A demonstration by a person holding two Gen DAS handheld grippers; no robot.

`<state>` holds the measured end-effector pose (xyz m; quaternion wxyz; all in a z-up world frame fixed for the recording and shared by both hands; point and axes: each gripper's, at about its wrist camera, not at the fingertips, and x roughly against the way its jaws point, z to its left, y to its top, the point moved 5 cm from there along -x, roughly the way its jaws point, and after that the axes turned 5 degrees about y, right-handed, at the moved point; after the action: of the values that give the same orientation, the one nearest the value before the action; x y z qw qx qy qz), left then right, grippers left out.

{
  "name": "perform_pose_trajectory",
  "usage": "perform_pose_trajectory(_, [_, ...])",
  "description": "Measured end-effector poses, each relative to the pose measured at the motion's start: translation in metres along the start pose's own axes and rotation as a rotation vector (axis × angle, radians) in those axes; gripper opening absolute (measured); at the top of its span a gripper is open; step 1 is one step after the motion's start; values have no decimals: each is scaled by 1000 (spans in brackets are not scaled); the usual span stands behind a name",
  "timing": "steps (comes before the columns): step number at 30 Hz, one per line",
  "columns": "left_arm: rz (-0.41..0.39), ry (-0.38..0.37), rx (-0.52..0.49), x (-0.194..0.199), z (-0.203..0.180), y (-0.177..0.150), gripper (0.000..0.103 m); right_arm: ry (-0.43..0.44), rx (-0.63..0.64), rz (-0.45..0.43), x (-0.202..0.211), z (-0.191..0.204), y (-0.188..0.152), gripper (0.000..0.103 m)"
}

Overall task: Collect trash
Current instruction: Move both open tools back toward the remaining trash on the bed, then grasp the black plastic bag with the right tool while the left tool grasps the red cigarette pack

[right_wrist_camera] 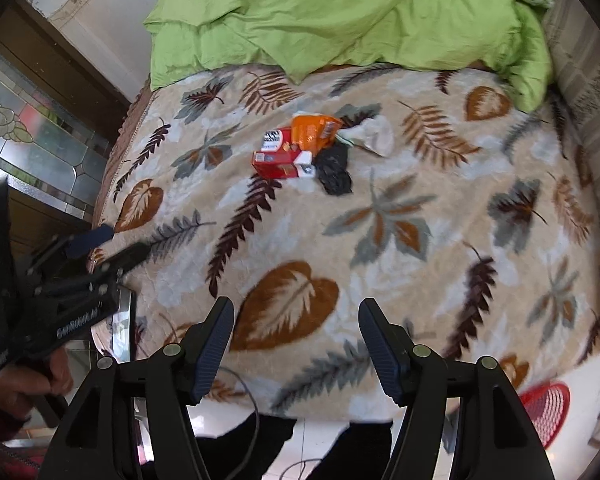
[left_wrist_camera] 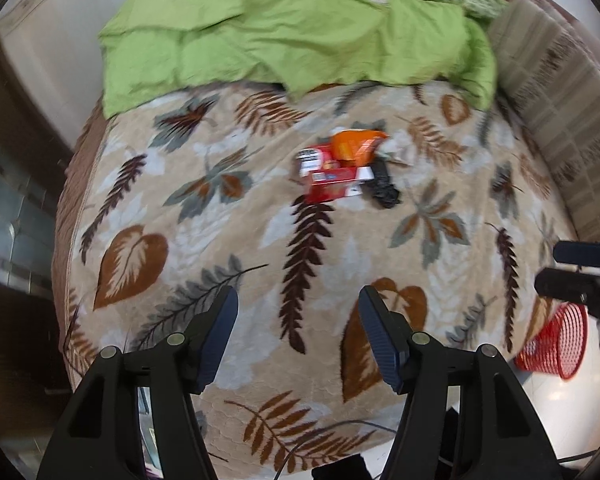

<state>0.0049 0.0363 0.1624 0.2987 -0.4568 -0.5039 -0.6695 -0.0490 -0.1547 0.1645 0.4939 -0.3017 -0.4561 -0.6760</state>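
Note:
A small heap of trash lies mid-bed on the leaf-patterned blanket (left_wrist_camera: 204, 240): a red carton (left_wrist_camera: 332, 184), an orange wrapper (left_wrist_camera: 354, 144), a black crumpled bag (left_wrist_camera: 384, 188) and a whitish crumpled paper (left_wrist_camera: 400, 148). The right wrist view shows the same red carton (right_wrist_camera: 280, 162), orange wrapper (right_wrist_camera: 312, 132), black bag (right_wrist_camera: 334, 172) and white paper (right_wrist_camera: 374, 136). My left gripper (left_wrist_camera: 298, 300) hangs open over the blanket, well short of the heap, nothing between its fingers. My right gripper (right_wrist_camera: 296, 312) is likewise open and empty above the blanket.
A red mesh wastebasket (left_wrist_camera: 556, 344) stands on the floor by the bed's near right corner, also the red basket (right_wrist_camera: 548, 408). A green duvet (left_wrist_camera: 284, 28) is bunched at the bed's far end. A glass-panelled door (right_wrist_camera: 28, 140) is at left. A cable (right_wrist_camera: 244, 392) trails below.

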Motion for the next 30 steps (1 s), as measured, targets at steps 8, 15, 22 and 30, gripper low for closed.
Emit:
perform_pose_trajectory(8, [19,26,175,-41,16,-8,63,22,-49,-8,-87,-37,57,70])
perform_pose_trajectory(15, [-53,14,168,-62,13,-3,63,-23,-136,-22,-156,-81,100,70])
perform_pose_trajectory(22, [-99,-7,136,-69,11,5,63,-62,-121,-42,-204,-86,119,70])
perform_pose_trajectory(30, [-126,-43,98,-89,1,31,63,-34,-60,-67,-212,-83,126,43])
